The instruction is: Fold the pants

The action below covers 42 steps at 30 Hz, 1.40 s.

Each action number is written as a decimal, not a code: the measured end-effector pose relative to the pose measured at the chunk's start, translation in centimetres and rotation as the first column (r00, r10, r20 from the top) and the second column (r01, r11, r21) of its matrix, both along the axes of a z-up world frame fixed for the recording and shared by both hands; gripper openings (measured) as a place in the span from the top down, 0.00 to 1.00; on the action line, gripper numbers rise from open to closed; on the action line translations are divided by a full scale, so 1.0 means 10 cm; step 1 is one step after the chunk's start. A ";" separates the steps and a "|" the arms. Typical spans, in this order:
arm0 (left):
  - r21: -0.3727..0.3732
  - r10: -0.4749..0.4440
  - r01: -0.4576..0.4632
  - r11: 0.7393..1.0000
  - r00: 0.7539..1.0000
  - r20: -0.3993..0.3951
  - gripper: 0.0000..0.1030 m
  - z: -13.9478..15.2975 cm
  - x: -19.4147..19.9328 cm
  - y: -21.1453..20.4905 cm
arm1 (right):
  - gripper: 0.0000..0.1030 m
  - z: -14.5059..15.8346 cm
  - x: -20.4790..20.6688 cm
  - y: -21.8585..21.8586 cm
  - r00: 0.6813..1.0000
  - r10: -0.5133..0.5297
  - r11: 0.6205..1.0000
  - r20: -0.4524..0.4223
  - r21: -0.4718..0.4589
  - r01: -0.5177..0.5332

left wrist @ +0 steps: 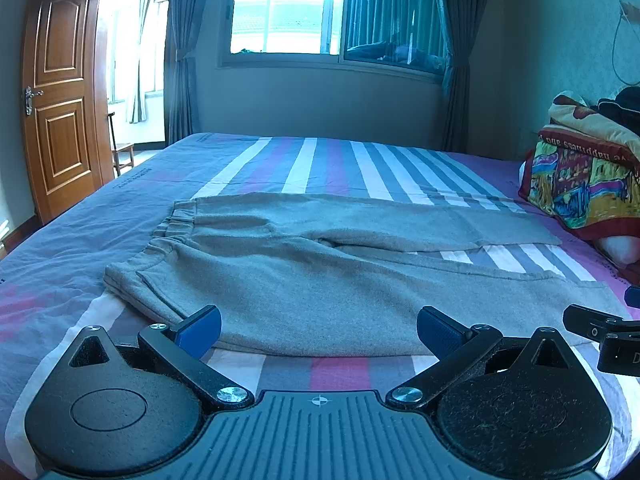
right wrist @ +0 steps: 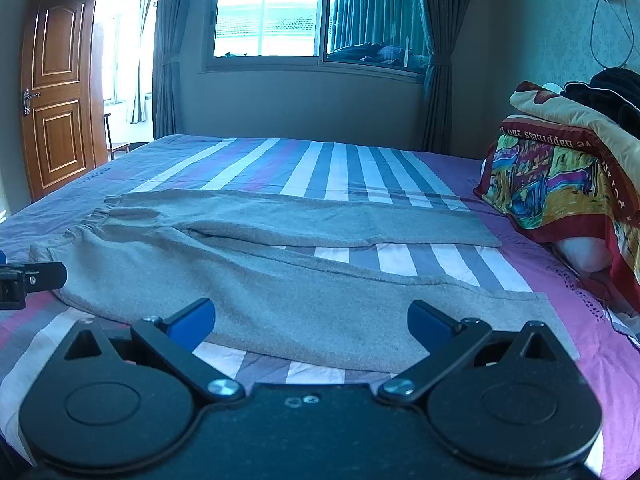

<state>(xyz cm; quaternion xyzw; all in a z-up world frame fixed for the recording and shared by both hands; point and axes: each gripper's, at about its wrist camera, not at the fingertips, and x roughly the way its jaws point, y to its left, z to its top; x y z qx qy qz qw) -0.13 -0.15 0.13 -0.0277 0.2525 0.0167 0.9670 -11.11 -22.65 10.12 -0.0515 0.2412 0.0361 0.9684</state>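
Hovering at the near edge, nothing gripped yet.
Grey pants (left wrist: 320,280) lie flat on the bed (left wrist: 340,160), legs splayed; left tongs (left wrist: 319,330) and right tongs (right wrist: 311,322) gape wide, poised over the near leg's hem.

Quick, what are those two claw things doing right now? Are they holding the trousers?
Left gripper: open, holding nothing, at the near edge of the grey pants.
Right gripper: open, holding nothing, also at the pants' near edge.

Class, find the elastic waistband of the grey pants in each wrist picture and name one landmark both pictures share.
Left wrist: the waistband lies left of centre, mid-height, beyond the left gripper.
Right wrist: the waistband sits far left, mid-height.
Shared landmark: the wooden door at the left edge.
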 end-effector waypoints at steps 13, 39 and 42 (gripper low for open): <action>0.001 0.000 0.000 1.000 1.000 0.001 0.00 0.00 0.00 0.00 | 0.00 -0.02 0.00 0.00 1.000 0.003 1.000 -0.005 0.005 -0.003; 0.000 -0.007 0.007 1.000 1.000 0.002 0.00 0.02 -0.01 -0.02 | 0.00 -0.02 0.00 -0.01 1.000 0.004 1.000 -0.006 0.007 -0.004; 0.000 -0.008 0.008 1.000 1.000 0.001 0.00 0.02 -0.01 -0.02 | 0.00 -0.02 0.00 -0.01 1.000 0.004 1.000 -0.006 0.007 -0.004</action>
